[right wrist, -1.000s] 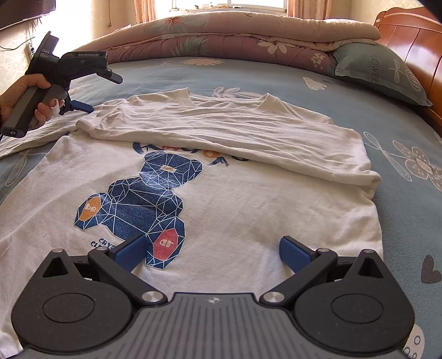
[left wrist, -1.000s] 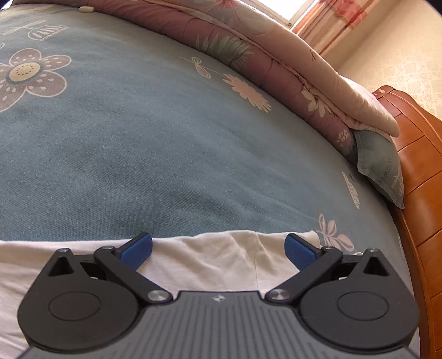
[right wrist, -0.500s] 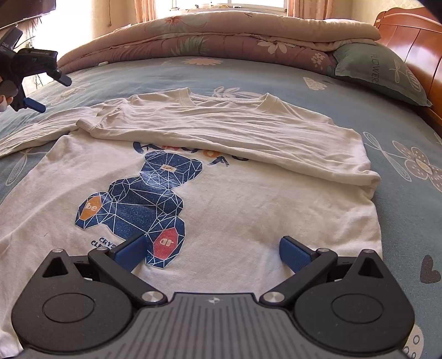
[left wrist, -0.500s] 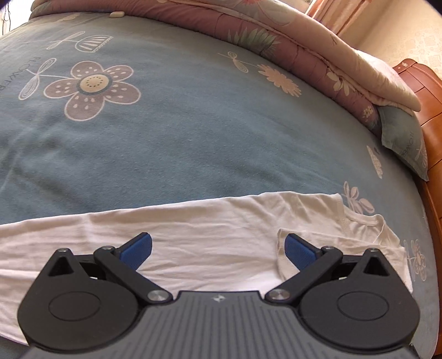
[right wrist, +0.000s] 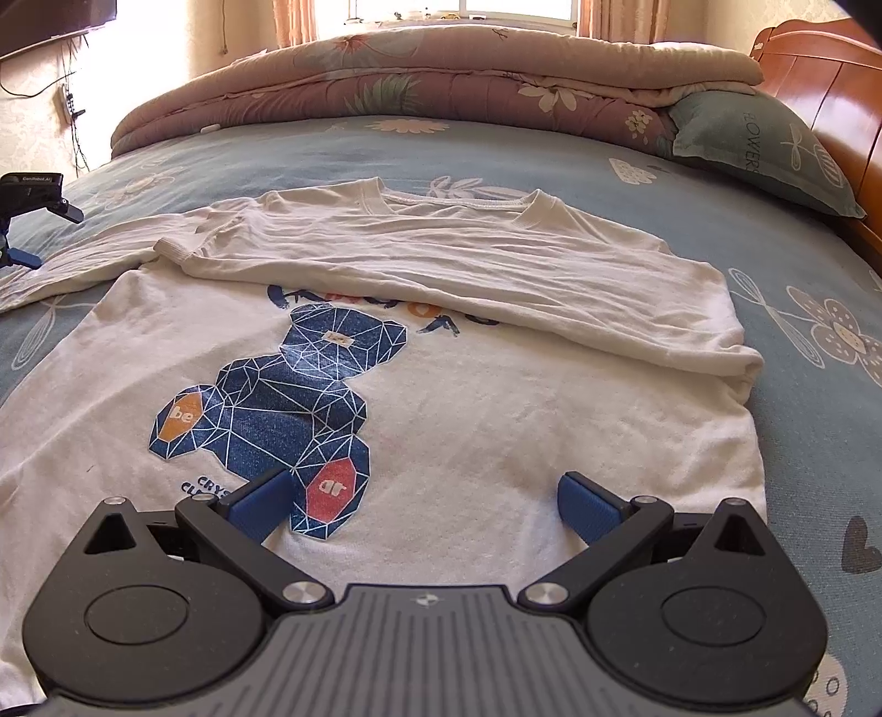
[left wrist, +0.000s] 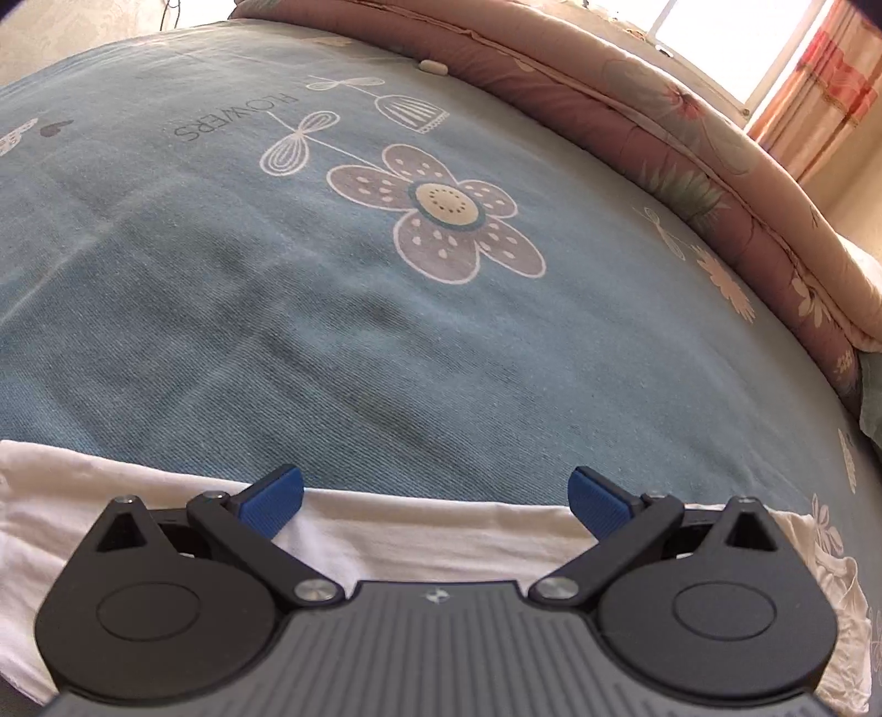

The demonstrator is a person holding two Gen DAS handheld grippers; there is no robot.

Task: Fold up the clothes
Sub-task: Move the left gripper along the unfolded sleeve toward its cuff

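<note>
A white long-sleeved T-shirt (right wrist: pixel 496 419) with a blue geometric bear print (right wrist: pixel 275 402) lies flat on the bed. Its right sleeve (right wrist: pixel 468 265) is folded across the chest. The other sleeve (right wrist: pixel 82 259) stretches out to the left. My right gripper (right wrist: pixel 421 499) hovers open above the shirt's lower hem, nothing between its blue pads. In the left wrist view the white sleeve (left wrist: pixel 430 529) runs across under my left gripper (left wrist: pixel 435 493), which is open and empty. The left gripper (right wrist: pixel 30 220) also shows at the left edge of the right wrist view.
The blue flower-print bedsheet (left wrist: pixel 386 331) spreads ahead. A rolled pink quilt (right wrist: pixel 441 77) lies along the far side, with a blue pillow (right wrist: pixel 761 149) and a wooden headboard (right wrist: pixel 827 71) at right. A window (right wrist: pixel 463 6) is behind the quilt.
My left gripper has swung left along the outstretched sleeve, away from the shirt body; the hand on it has left the right view. The right gripper has stayed put.
</note>
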